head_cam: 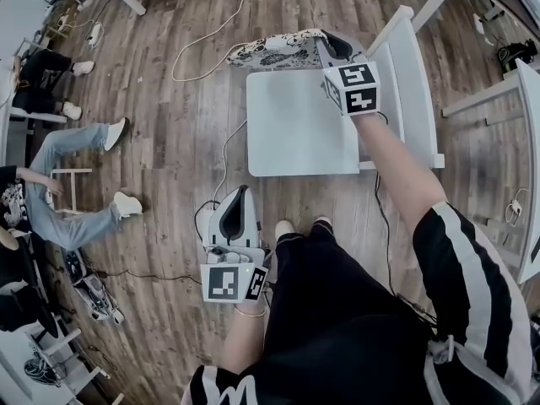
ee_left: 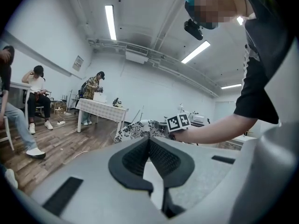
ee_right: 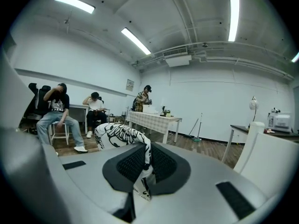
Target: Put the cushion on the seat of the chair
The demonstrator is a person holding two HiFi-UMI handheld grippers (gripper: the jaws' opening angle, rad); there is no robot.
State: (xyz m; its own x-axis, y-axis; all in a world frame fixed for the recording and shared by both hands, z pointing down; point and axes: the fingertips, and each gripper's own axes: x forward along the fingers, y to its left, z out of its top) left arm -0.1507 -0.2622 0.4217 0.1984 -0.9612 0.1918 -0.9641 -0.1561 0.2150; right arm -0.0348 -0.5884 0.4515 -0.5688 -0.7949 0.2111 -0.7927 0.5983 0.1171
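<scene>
A person in black trousers and a black-and-white striped sleeve stands at a white chair (head_cam: 405, 83), a two-jaw gripper in each hand. The right gripper (head_cam: 331, 47) reaches across the chair's seat (head_cam: 295, 125) along the backrest. It is clamped on one end of the black-and-white patterned cushion (head_cam: 274, 51). In the right gripper view the ribbed pads (ee_right: 161, 160) are pressed tight with a fold of the printed fabric pinched between them, and the rest of the cushion (ee_right: 119, 135) bulges away to the left of the jaws. From the head view the cushion hangs in the air just past the seat's far edge, running parallel to that edge. Most of it is over the wooden floor (head_cam: 177, 142) and the seat's white surface is bare. The left gripper (head_cam: 243, 191) is held low over the floor, just beyond the seat's near left corner and beside the person's shoes. In the left gripper view its pads (ee_left: 135, 157) meet at the tips with nothing between them. That view looks towards the cushion (ee_left: 138, 129) and the right gripper's marker cube (ee_left: 178, 122). A light cable (head_cam: 215, 32) trails over the floorboards. Seated people (head_cam: 67, 175) are at the room's left side, and another person stands at a table with a checked cloth (ee_right: 154, 119).
</scene>
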